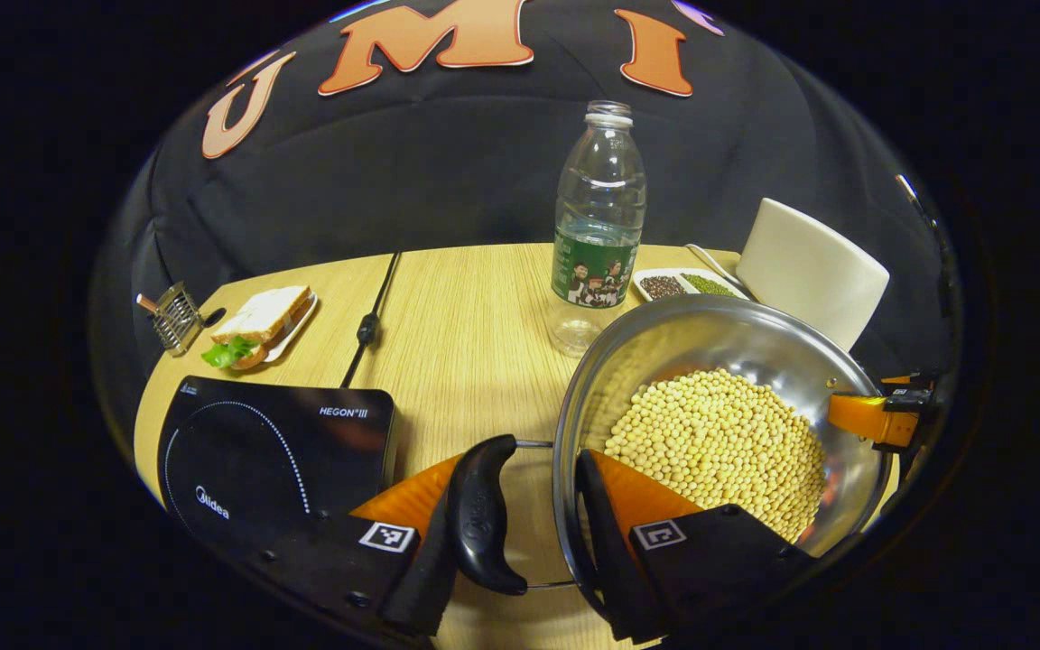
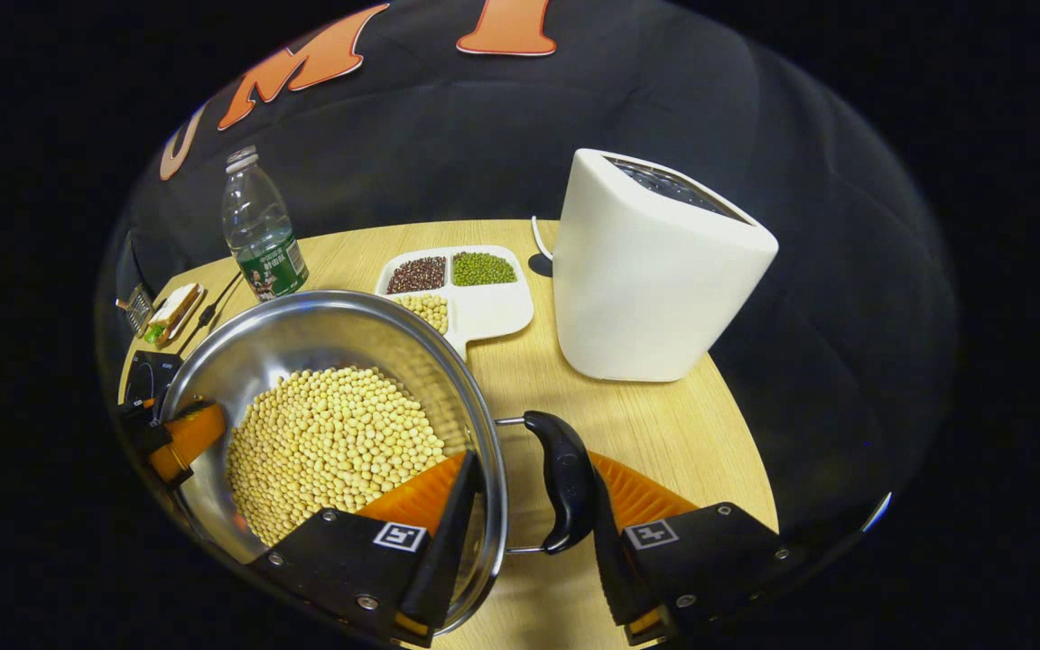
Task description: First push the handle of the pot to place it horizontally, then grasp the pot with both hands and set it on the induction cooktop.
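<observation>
You've got a claw on each side of the pot (image 1: 719,424) right now, which is the whole point of a two-handed lift with a load of soybeans (image 1: 723,447) inside. Your left claw (image 1: 533,533) straddles the near rim, one finger outside the black side handle (image 1: 482,516) and one inside the bowl. Looks narrowed onto handle and rim, though I can't tell for sure that both fingers are actually pressing. Same deal with your right claw (image 2: 529,519) on the opposite handle (image 2: 565,480): fingers either side of handle and rim, contact unclear.

The handles seem to lie level, so my guess is the push step is done and you're at the grasp. The pot sits on the bench (image 1: 466,316), just right of the induction cooktop (image 1: 272,451), so it's a short hop left.

Keep it level so the beans don't slosh, and mind the water bottle (image 1: 598,226) standing close behind.
</observation>
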Tool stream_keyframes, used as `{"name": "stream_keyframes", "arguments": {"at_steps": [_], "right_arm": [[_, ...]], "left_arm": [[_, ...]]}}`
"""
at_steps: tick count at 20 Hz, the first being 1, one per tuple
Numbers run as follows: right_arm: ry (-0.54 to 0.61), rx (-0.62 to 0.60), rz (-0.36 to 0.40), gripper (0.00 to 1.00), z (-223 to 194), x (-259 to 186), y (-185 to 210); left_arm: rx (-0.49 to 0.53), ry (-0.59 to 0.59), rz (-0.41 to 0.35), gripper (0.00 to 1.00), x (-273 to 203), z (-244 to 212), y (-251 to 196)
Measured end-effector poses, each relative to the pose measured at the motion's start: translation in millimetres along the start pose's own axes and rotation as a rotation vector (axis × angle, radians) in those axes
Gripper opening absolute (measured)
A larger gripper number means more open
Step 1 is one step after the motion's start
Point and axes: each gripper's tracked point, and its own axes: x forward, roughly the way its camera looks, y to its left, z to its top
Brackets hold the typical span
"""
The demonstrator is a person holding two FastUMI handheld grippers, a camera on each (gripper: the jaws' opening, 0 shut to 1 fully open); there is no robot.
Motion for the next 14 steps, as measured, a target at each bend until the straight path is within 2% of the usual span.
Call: {"name": "stream_keyframes", "arguments": {"at_steps": [1, 2, 5, 8, 12, 14], "right_arm": [[-0.014, 0.001, -0.007, 0.61, 2.0, -6.9, -0.5], [-0.033, 0.003, -0.012, 0.65, 4.4, -17.7, -3.6], [-0.086, 0.02, -0.018, 0.65, 17.1, -41.7, 4.5], [-0.13, 0.015, -0.016, 0.65, 25.1, -67.6, 18.9], [-0.175, 0.016, 0.001, 0.65, 30.8, -97.1, 43.1], [-0.194, 0.015, 0.016, 0.65, 34.8, -112.9, 56.7]], "left_arm": [[-0.003, -0.014, 0.001, 0.74, -5.1, 3.6, 1.2], [-0.003, -0.036, 0.001, 0.74, -9.7, 10.2, 3.6], [-0.014, -0.075, 0.008, 0.7, -29.9, 23.3, 16.2], [-0.04, -0.104, 0.015, 0.73, -51.8, 35.3, 32.9], [-0.048, -0.135, 0.03, 0.7, -84.2, 44.6, 60.5], [-0.05, -0.155, 0.042, 0.73, -101.6, 50.1, 75.0]]}}
